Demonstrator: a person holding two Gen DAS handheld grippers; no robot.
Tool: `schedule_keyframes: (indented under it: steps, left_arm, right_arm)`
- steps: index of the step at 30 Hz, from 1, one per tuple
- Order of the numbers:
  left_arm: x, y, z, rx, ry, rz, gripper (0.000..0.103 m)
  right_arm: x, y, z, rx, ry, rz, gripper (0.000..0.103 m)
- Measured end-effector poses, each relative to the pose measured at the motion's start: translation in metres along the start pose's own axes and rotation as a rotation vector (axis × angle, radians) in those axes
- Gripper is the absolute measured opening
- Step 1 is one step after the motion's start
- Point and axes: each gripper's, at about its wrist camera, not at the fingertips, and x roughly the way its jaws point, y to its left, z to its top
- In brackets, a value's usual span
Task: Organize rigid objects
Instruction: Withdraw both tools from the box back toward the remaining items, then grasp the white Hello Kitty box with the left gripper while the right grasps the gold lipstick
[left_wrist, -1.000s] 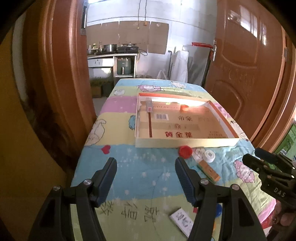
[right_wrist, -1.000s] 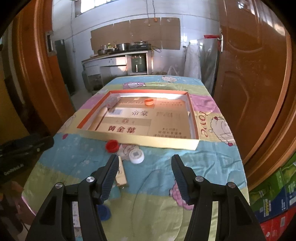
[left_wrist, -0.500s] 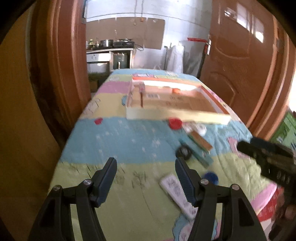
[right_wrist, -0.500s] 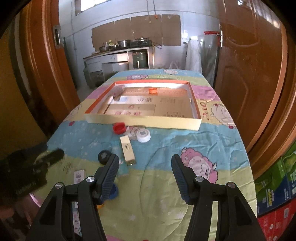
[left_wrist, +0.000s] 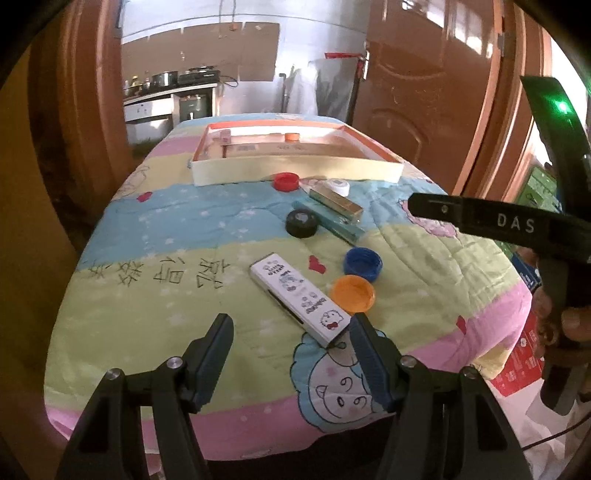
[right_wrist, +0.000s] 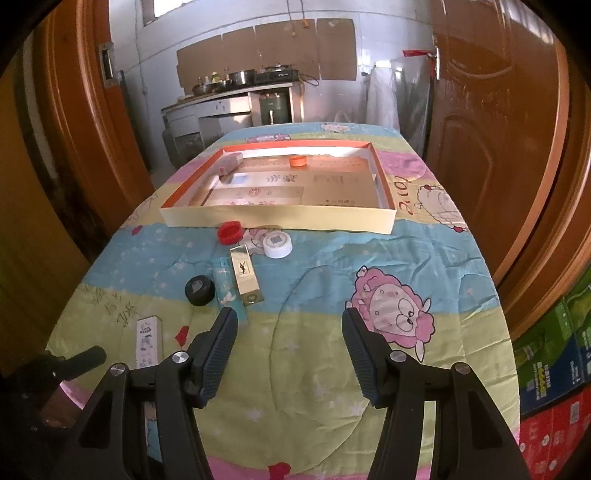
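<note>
Left wrist view: white cartoon-print box (left_wrist: 298, 297) lies flat on the quilt-covered worktop (left_wrist: 155, 295), small lettering on its top too fine to read, near end just beside the right finger of the left claw (left_wrist: 291, 334). That claw stands wide apart, holding nothing. Orange cap (left_wrist: 353, 292) and blue cap (left_wrist: 362, 263) sit touching each other just right of the box. Farther off: black cap (left_wrist: 302, 223), teal box (left_wrist: 332, 221) with gold box (left_wrist: 336, 200) lying alongside, partly over it. In the right wrist view the gold box (right_wrist: 245, 275) carries a YSL monogram; teal box (right_wrist: 229, 291) text is unreadable. Red cap (left_wrist: 286, 181) and white cap (left_wrist: 338, 186) lie by the near wall of the shallow cardboard tray (left_wrist: 295, 173). Tray floor has Chinese print and a barcode, glare washes it out; inside, an orange cap (right_wrist: 297, 160) and a pinkish object (right_wrist: 229, 165) hard to identify. Black Chinese characters on the quilt, upside down. Right claw (right_wrist: 290, 334) half open, empty, over bare quilt; seen from the left its arm reads "DAS", green light lit. The hand (left_wrist: 557, 321) on it is cut off at the frame edge.
</note>
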Motion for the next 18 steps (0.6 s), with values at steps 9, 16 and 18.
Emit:
schedule_keyframes:
  steps: [9, 16, 18]
  left_arm:
    - [0.011, 0.020, 0.003, -0.030, 0.012, 0.068, 0.065]
    - [0.003, 0.035, 0.022, -0.072, -0.031, 0.080, 0.065]
    - [0.009, 0.028, 0.030, -0.059, -0.031, 0.082, 0.065]
  right_arm:
    - [0.006, -0.002, -0.002, 0.007, 0.017, 0.004, 0.061]
    - [0.009, 0.001, -0.002, 0.000, 0.017, 0.015, 0.061]
    - [0.011, 0.003, -0.003, -0.002, 0.022, 0.021, 0.061]
